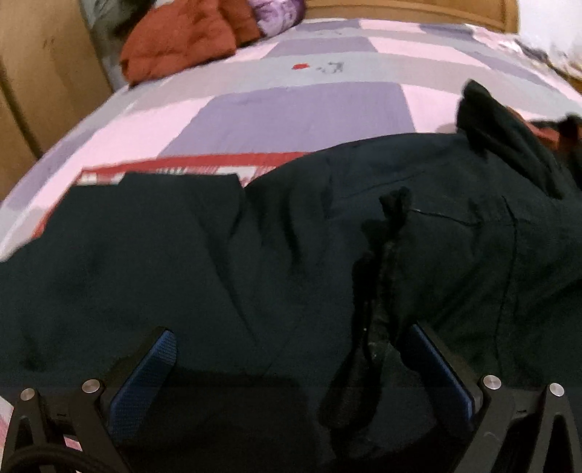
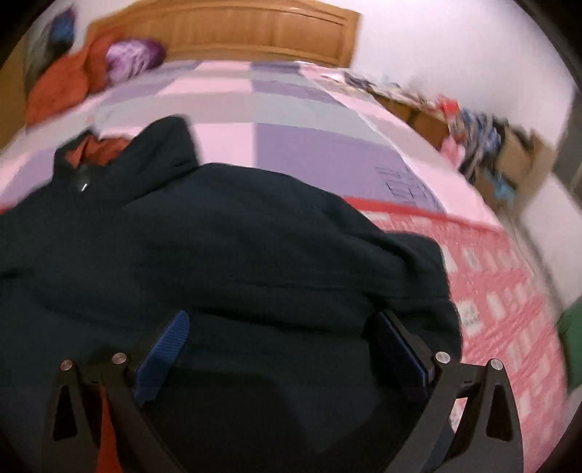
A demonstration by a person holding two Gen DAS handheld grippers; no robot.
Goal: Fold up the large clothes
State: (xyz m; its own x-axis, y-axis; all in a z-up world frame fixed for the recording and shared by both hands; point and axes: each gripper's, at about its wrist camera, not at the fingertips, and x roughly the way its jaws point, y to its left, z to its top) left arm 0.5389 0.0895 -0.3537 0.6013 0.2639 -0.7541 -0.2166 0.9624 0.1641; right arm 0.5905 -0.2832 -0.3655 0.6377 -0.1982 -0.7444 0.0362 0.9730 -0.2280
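Dark garment point(image 1: 291, 254) spread across near part of bed point(image 1: 309, 109), over checked pink-purple cover; collar end, orange lining showing, toward right in left view. Left gripper point(image 1: 287, 349) low over garment, jaws spread wide, nothing pinched; blue pads point(image 1: 145, 382) just above cloth, drawstring-like strip lying between them. Right gripper point(image 2: 280, 334) likewise over garment's bunched right part, jaws spread, empty. Orange clothes point(image 1: 182, 40) heaped at far left by purple pillow point(image 2: 132, 56) and wooden headboard point(image 2: 254, 32). Both views motion-blurred.
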